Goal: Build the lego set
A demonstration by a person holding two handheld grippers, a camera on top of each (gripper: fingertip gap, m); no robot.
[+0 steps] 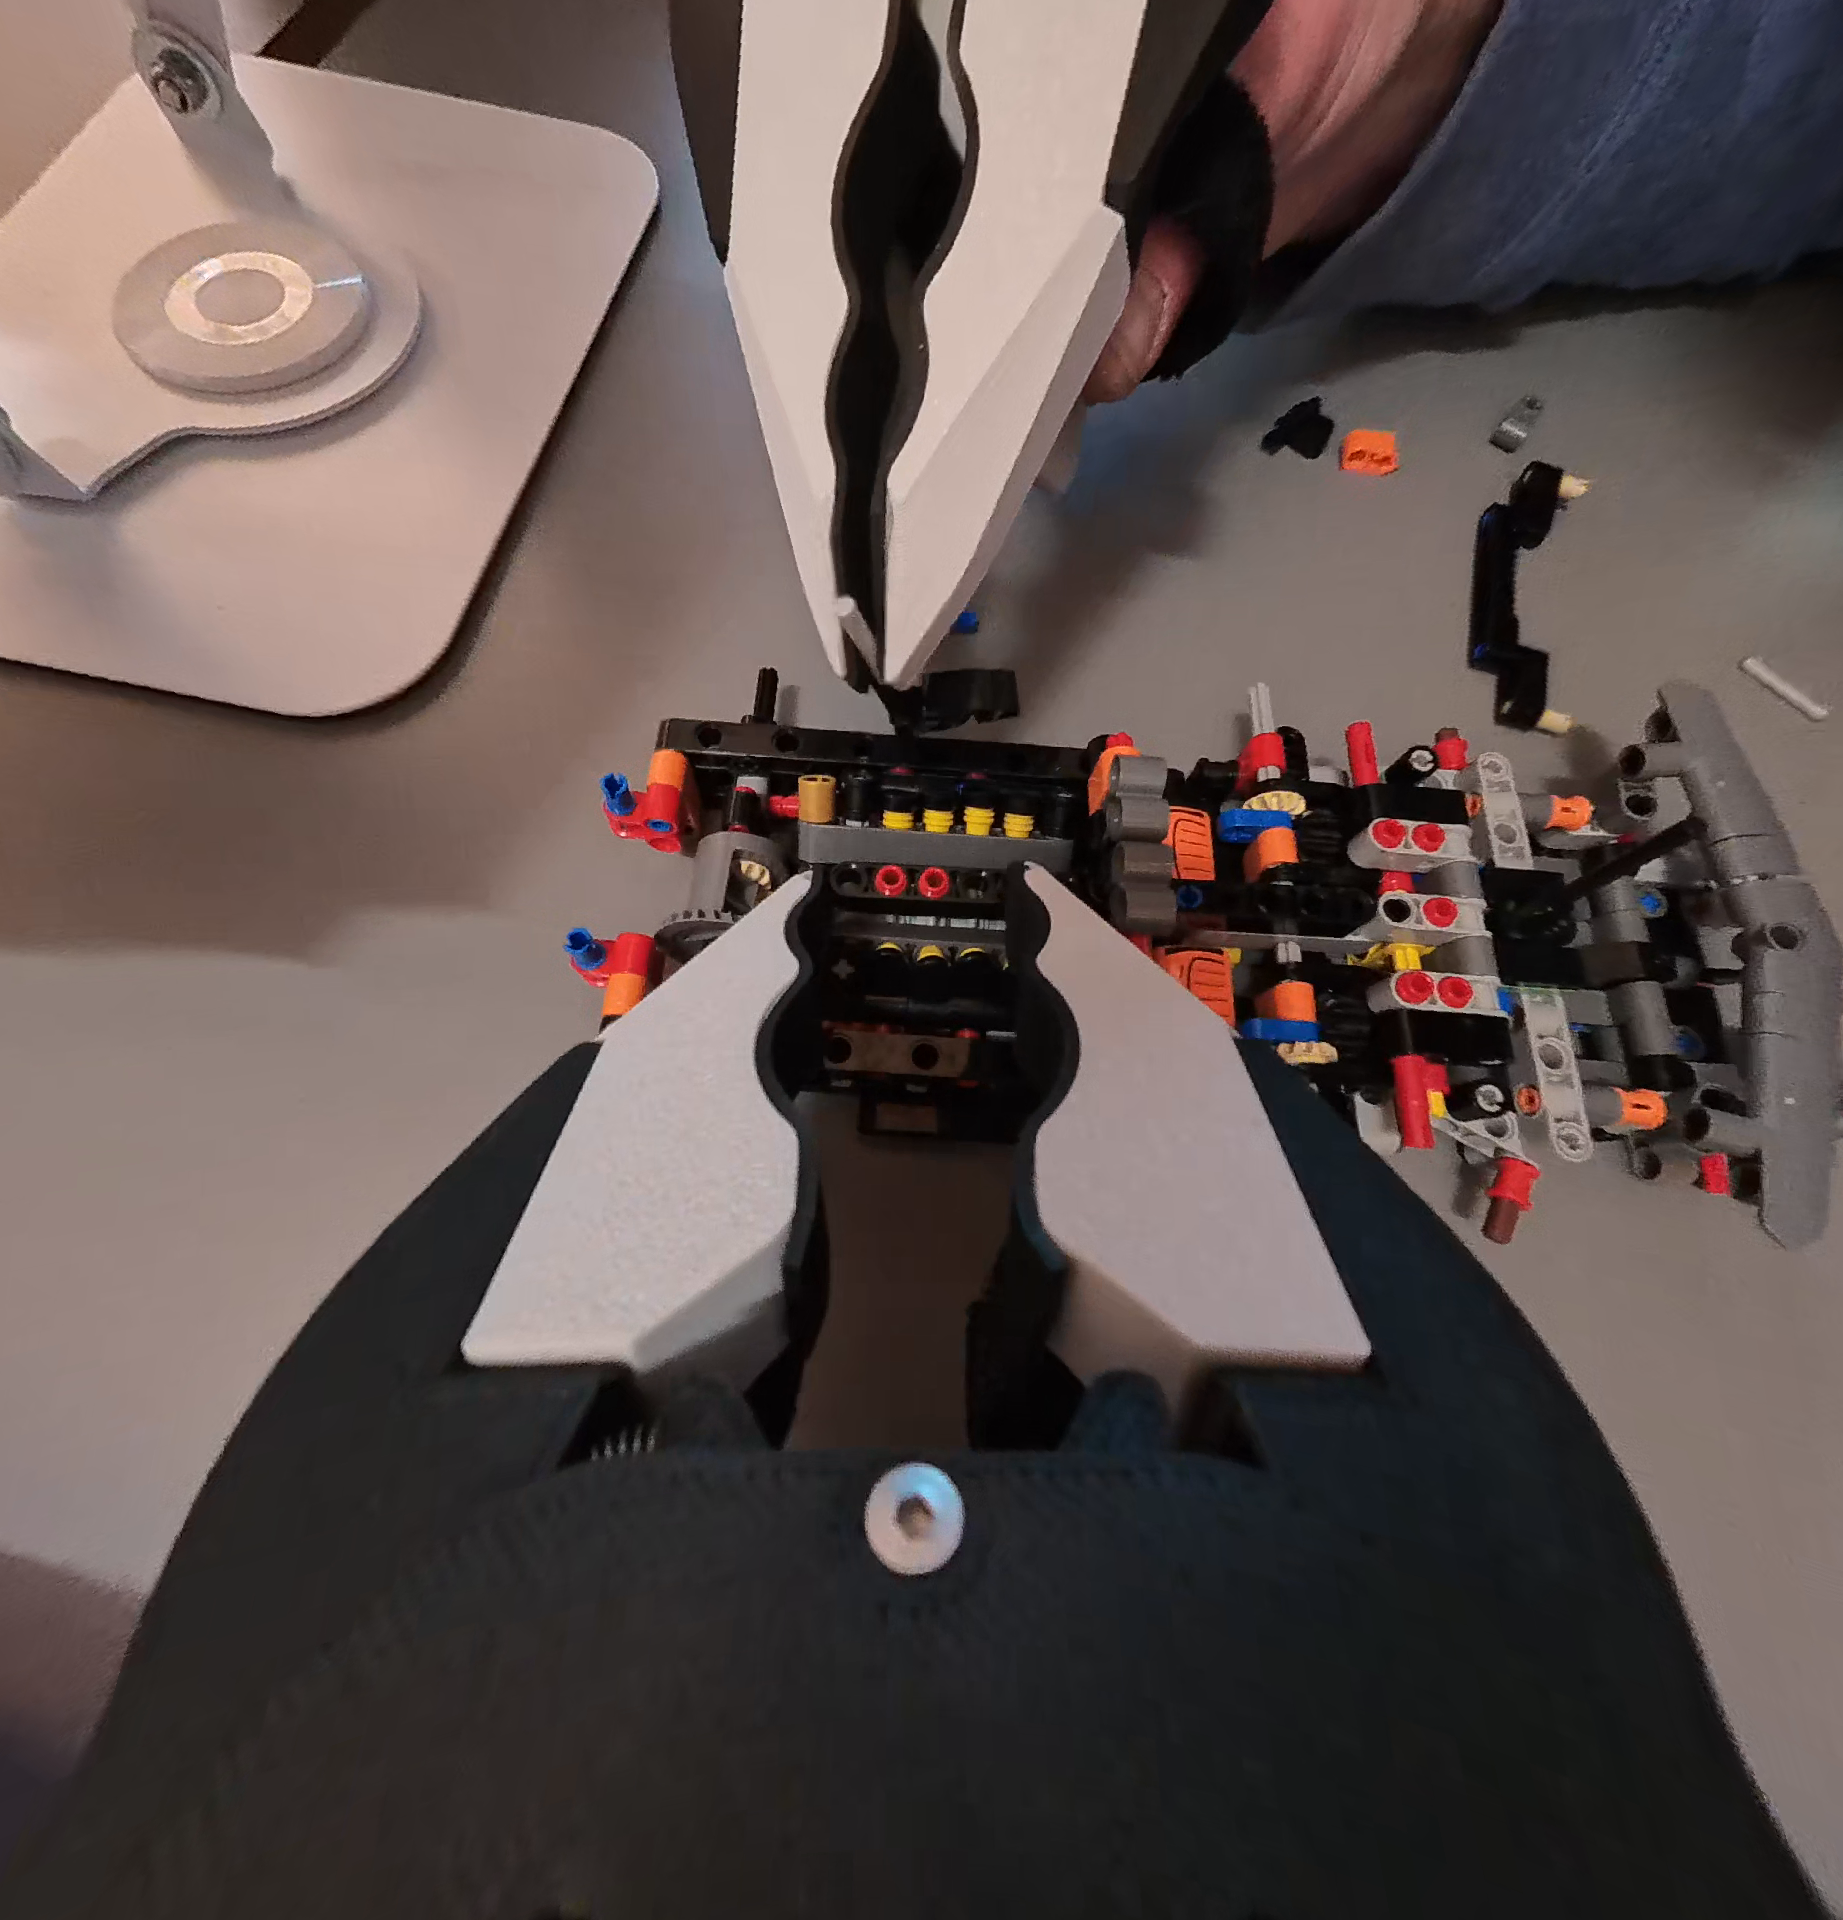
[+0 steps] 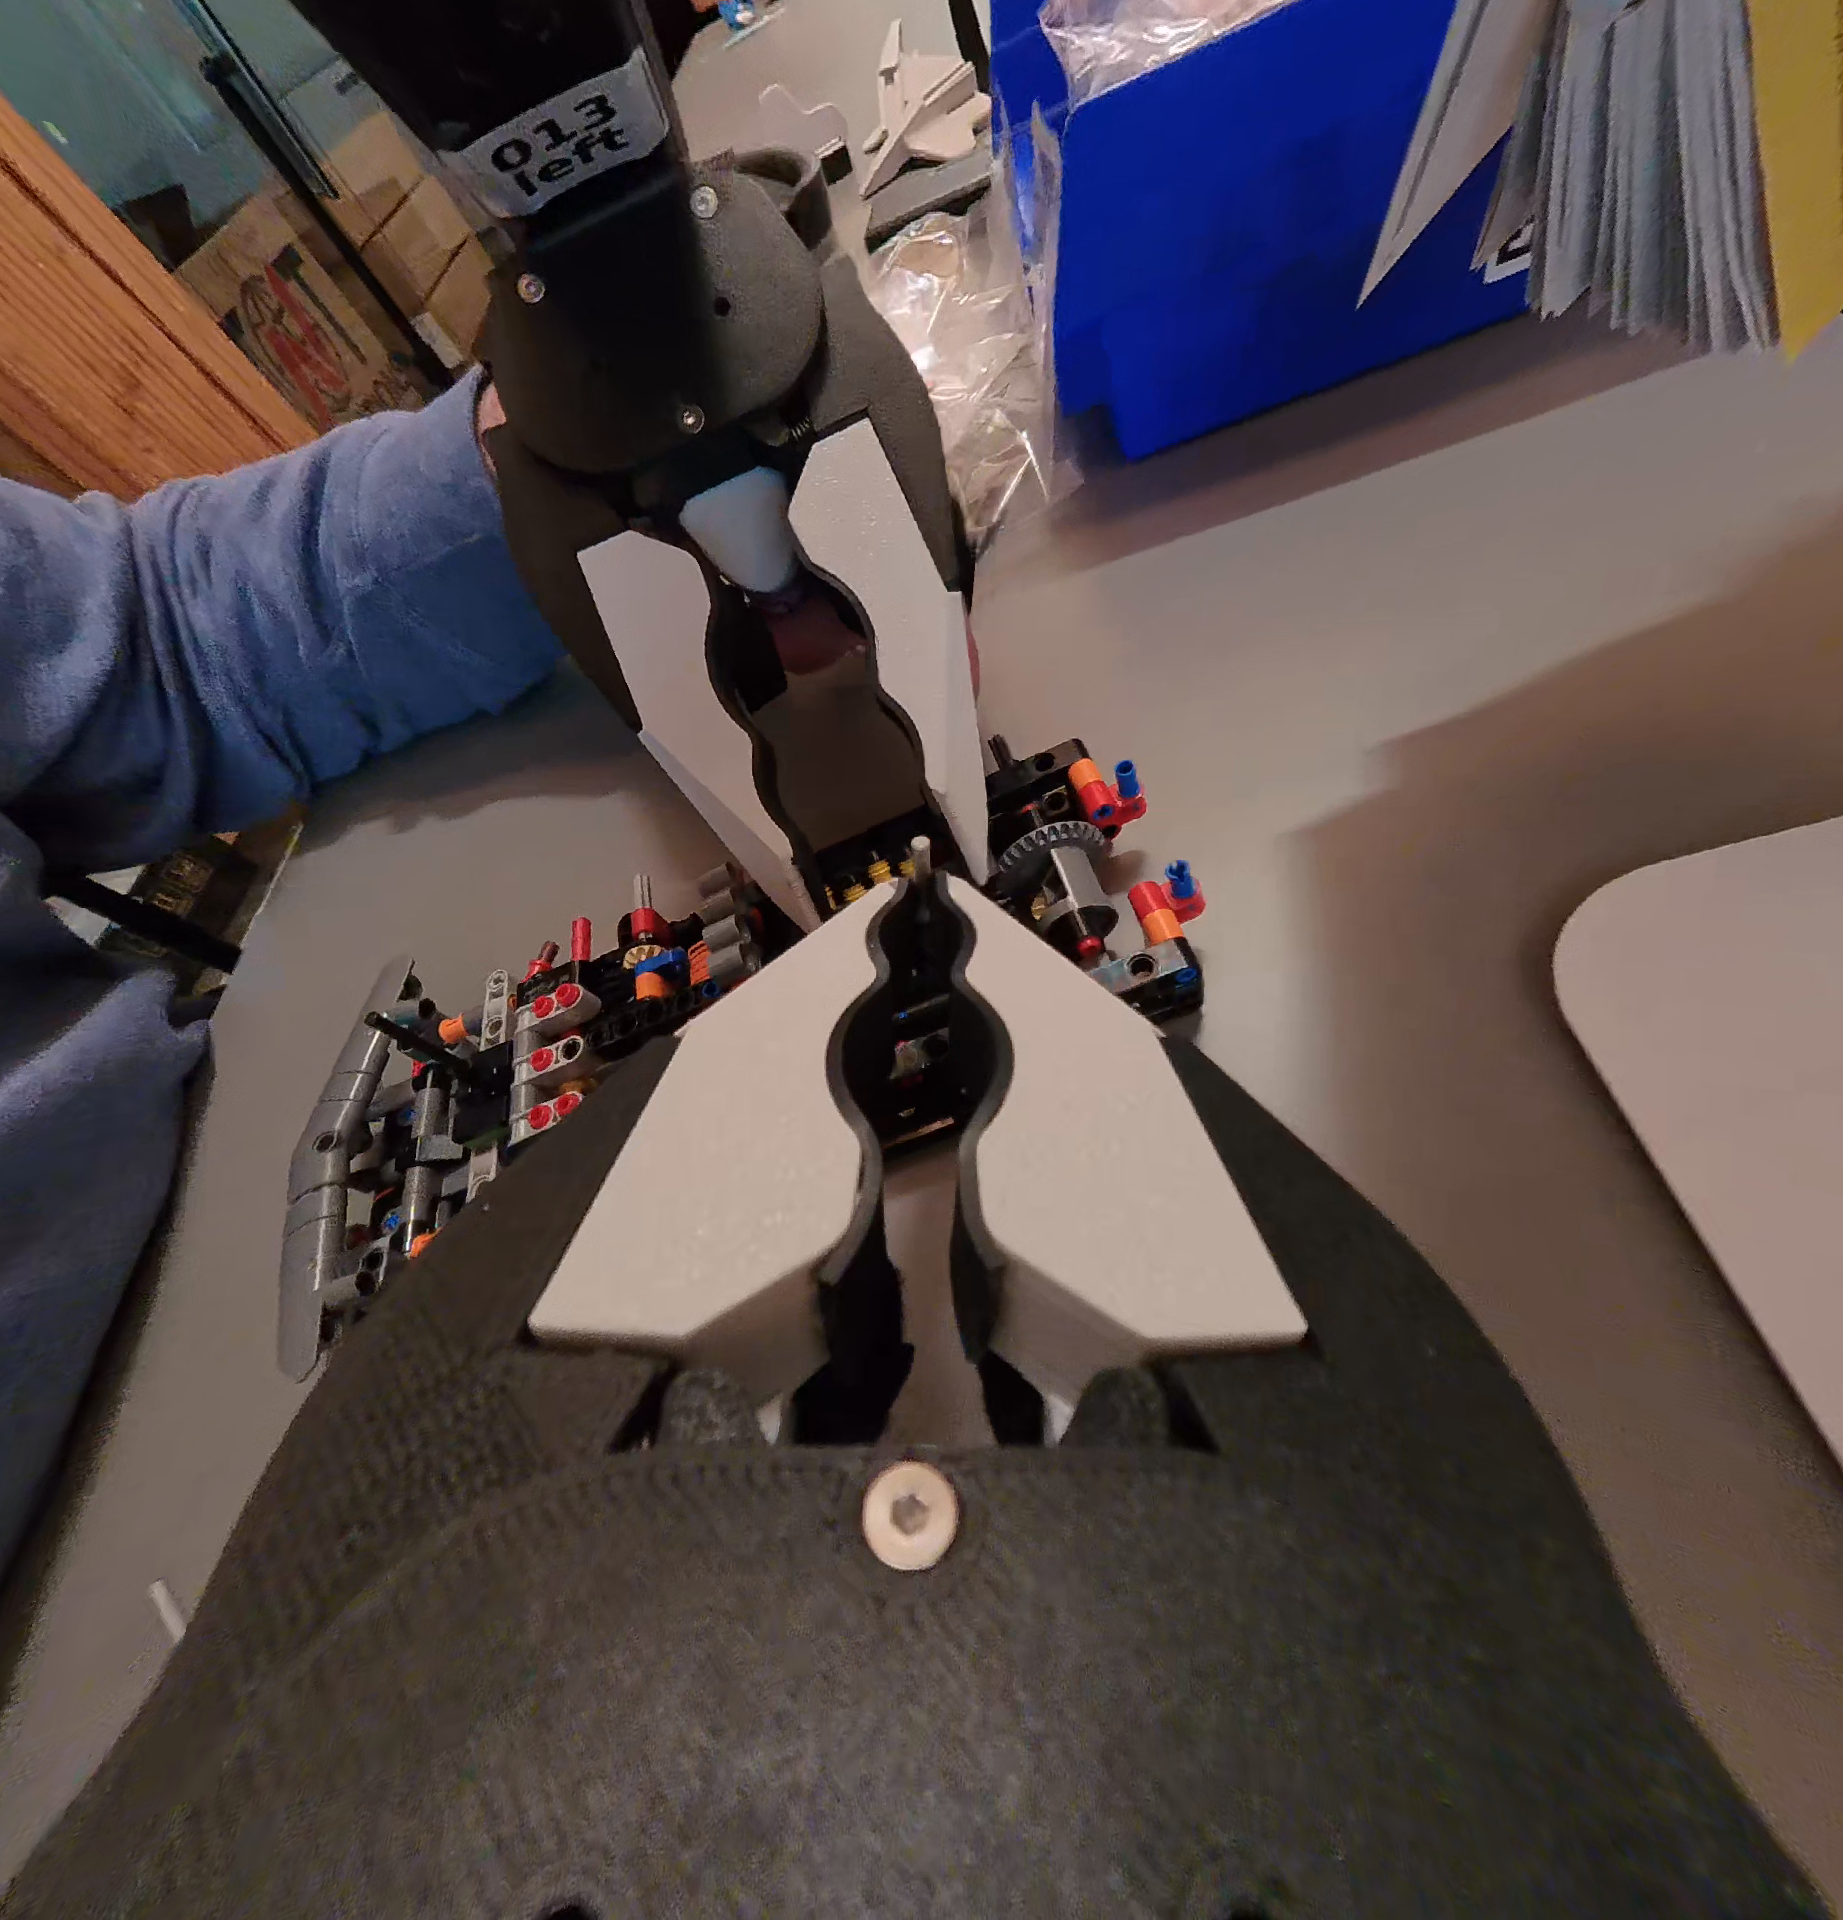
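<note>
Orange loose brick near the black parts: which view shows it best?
Left wrist view: the orange brick lies unobstructed on the table, beside a small black piece. The right wrist view does not show it.

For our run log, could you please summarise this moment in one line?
left gripper: astride lego model | right gripper: shut on black pin at model's edge

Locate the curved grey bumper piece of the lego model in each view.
Left wrist view: the grey bumper lies at the far right edge, at the model's right end.
Right wrist view: it lies at lower left, beside the blue sleeve.
Shared landmark: the white stand base.
</note>
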